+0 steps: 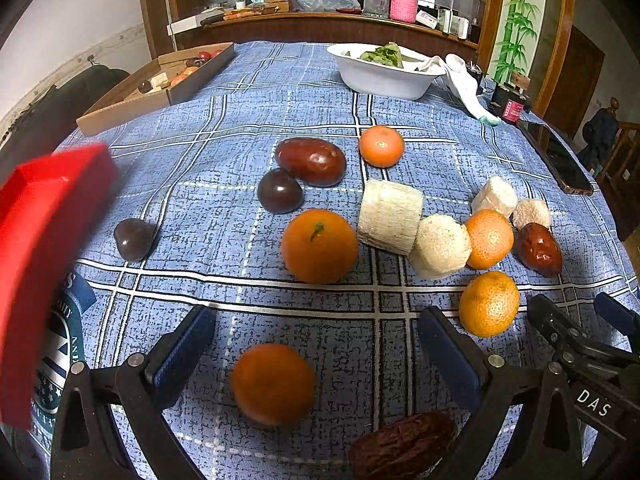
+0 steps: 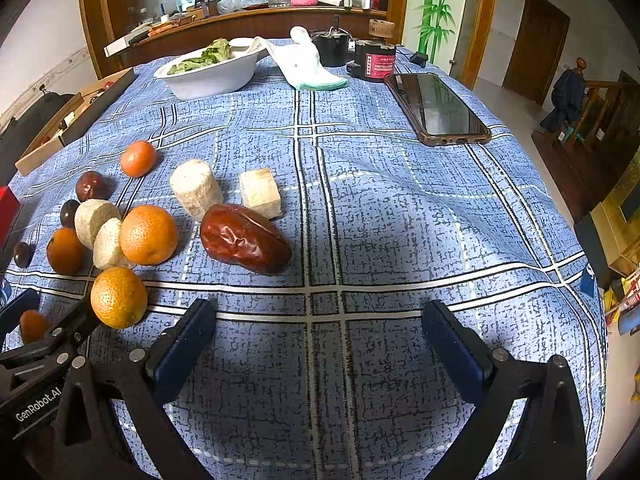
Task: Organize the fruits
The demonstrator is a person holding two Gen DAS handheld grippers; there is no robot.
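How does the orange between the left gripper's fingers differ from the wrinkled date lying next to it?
The orange is round, smooth and bright orange; the wrinkled date is elongated, creased and dark brown. The orange sits between the fingers of the left gripper, whose jaws are wide open, while the date lies off toward the right finger, partly cut off by the frame edge. Both rest loose on the blue plaid tablecloth, ungripped.

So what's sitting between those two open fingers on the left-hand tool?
An orange lies on the blue cloth between the open left gripper's fingers, untouched, in the left wrist view.
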